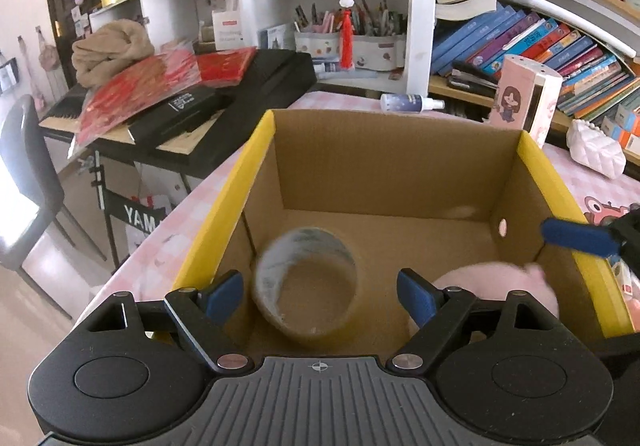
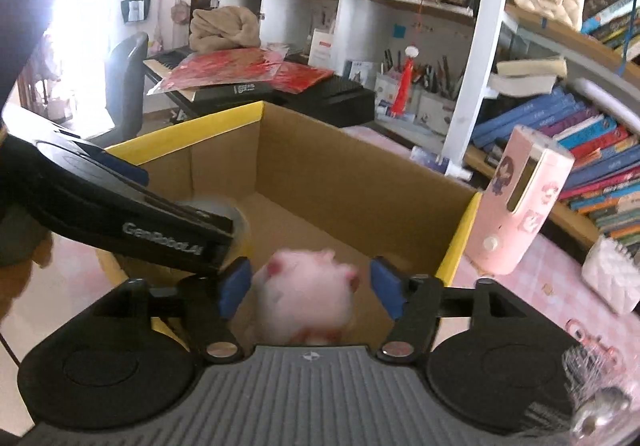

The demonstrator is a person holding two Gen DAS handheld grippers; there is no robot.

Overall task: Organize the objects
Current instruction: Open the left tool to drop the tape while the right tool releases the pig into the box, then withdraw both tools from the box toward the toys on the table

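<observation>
A cardboard box (image 1: pixel 384 161) with yellow-edged flaps stands open on the pink checked table. Inside it, a blurred roll of tape (image 1: pixel 308 284) lies between and below the fingers of my left gripper (image 1: pixel 320 298), which is open and not touching it. A pink plush pig (image 1: pixel 500 282) lies in the box's right part. In the right wrist view the pig (image 2: pixel 308 294) is blurred between the fingers of my right gripper (image 2: pixel 308 288), which is open with gaps on both sides. The box (image 2: pixel 340 173) lies ahead; the left gripper's body (image 2: pixel 120 213) crosses at left.
A pink cartoon-print case (image 1: pixel 524 97) (image 2: pixel 516 201), a small spray bottle (image 1: pixel 412 102) and a white quilted bag (image 1: pixel 596 149) (image 2: pixel 612 278) stand on the table behind and right of the box. A keyboard with red packets (image 1: pixel 160 93) stands left. Bookshelves rise behind.
</observation>
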